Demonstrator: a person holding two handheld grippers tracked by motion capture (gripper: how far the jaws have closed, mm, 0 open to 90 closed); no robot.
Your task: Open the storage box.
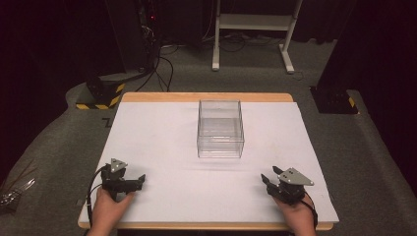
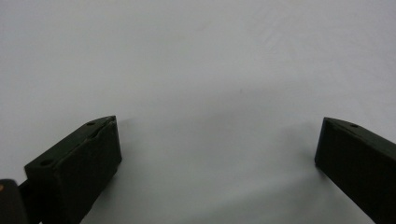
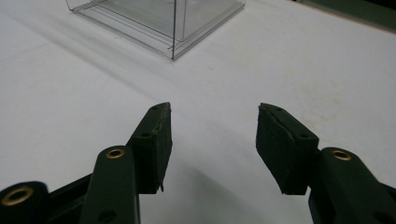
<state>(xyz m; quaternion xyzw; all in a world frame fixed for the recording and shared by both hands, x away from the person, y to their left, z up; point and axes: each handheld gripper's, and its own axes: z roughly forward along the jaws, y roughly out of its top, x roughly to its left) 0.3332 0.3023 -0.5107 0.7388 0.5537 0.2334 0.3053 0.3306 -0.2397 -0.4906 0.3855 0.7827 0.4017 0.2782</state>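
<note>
1. Currently, both grippers, left (image 1: 140, 180) and right (image 1: 266, 178), are resting at the table's (image 1: 162, 142) near edge, jaws apart, holding nothing.
2. Ahead, the clear box (image 1: 220, 129) is sitting mid-table; approaching level and slowly would suit its slippery walls.

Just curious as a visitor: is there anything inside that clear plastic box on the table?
No, the clear box looks empty, with bare see-through walls and floor.

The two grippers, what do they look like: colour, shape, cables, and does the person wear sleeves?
The left gripper and the right gripper are both black, each with a grey three-cornered plate on top. Each has two flat, blocky black jaws; in the right gripper view, brass-coloured rings sit in the links behind them. A black cable loops from the left gripper. No sleeves show on the forearms.
</note>
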